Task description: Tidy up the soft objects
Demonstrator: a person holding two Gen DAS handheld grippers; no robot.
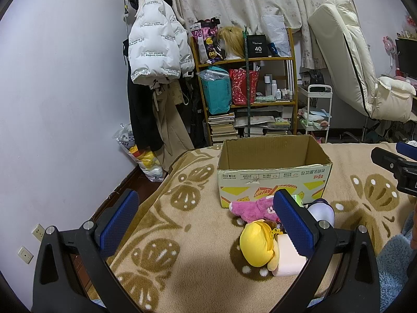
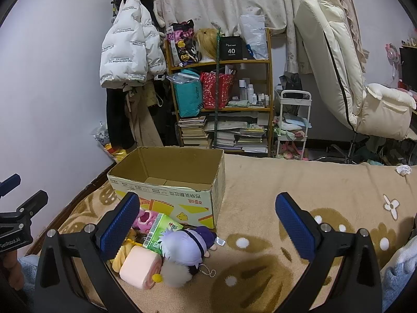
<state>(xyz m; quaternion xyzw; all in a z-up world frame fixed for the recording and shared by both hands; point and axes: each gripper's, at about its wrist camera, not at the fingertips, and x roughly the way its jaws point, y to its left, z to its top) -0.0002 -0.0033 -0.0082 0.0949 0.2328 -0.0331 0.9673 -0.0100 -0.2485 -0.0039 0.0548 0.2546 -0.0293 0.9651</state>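
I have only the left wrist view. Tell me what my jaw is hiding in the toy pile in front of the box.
Observer: A green tissue pack lies between the pink plush and the purple-haired plush.
Operator: Now report the box floor. I see only walls.
Observer: The part of the cardboard box floor that shows is bare; its front wall hides the nearest strip.
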